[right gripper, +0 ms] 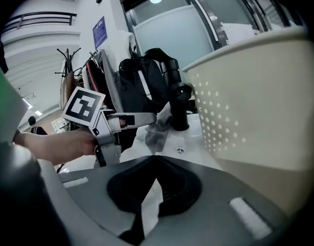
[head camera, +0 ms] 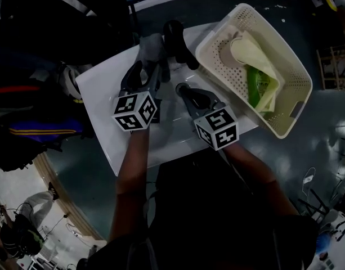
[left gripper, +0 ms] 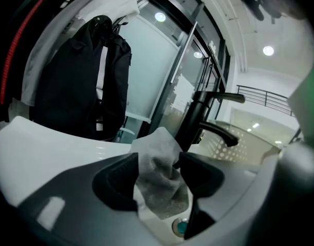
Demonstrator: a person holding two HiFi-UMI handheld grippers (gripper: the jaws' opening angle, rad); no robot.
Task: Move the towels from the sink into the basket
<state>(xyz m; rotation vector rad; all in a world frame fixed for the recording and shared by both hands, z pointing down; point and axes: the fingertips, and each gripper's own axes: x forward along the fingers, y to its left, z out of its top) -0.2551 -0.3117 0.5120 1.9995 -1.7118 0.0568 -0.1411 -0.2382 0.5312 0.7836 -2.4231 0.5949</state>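
Glossy sink [head camera: 104,94], perforated plastic basket [head camera: 299,89] — nubbly cloth towel [left gripper: 159,181]

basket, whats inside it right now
A cream towel and a green towel lie bunched together in the basket. Anything beneath them is covered and can't be seen.

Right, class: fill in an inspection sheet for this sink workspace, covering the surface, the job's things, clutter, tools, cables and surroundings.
surface: white sink top, bare apart from the black faucet.
job's things: grey towel crumpled upright by the faucet; basket at the right end of the sink top, holding a cream towel and a green towel.
clutter: nothing seen.
tools: left tool open, with the grey towel between its jaws; right tool shut, empty.
cables: nothing seen.
surroundings: black bag hanging behind the sink.
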